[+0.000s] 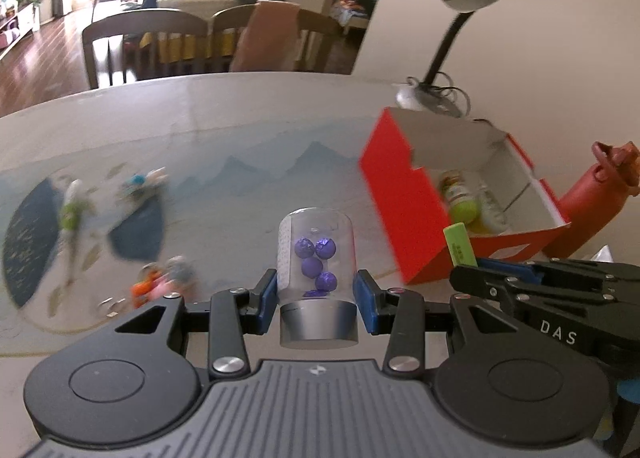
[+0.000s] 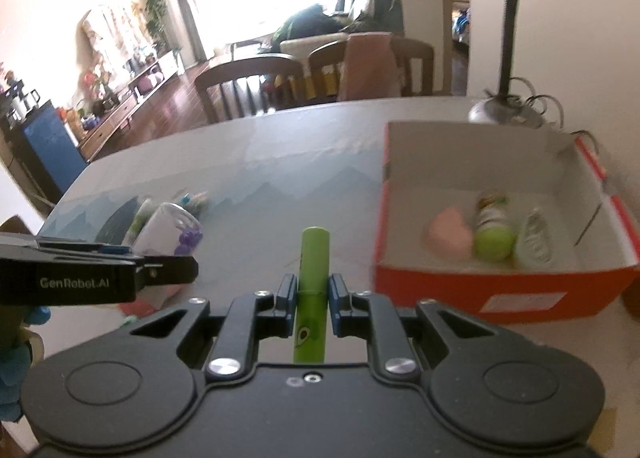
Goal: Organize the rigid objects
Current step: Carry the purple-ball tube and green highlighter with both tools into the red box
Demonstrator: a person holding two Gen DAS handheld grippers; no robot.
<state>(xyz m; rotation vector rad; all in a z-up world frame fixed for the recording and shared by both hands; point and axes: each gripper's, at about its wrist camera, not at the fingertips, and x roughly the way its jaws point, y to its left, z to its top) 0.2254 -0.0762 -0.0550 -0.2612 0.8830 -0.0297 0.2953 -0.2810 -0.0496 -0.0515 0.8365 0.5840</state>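
Observation:
My left gripper [image 1: 316, 290] is shut on a clear jar [image 1: 316, 254] with a grey lid and purple foil balls inside, held above the table. The jar also shows in the right wrist view [image 2: 168, 232]. My right gripper [image 2: 313, 290] is shut on a green tube [image 2: 314, 270] with an avocado print; it shows in the left wrist view [image 1: 460, 244] too, close to the near wall of the red cardboard box [image 1: 396, 194]. The open box [image 2: 480, 290] lies to the right and holds a pink object [image 2: 448, 236], a green-capped bottle [image 2: 492, 232] and a pale shoe-shaped item [image 2: 534, 240].
Small toys lie blurred on the blue-patterned mat at the left [image 1: 152, 186], with an orange and pink cluster [image 1: 160, 286] nearer. A red bottle [image 1: 588, 206] stands right of the box. A desk lamp [image 2: 504, 106] stands behind it. Chairs [image 1: 140, 42] line the far table edge.

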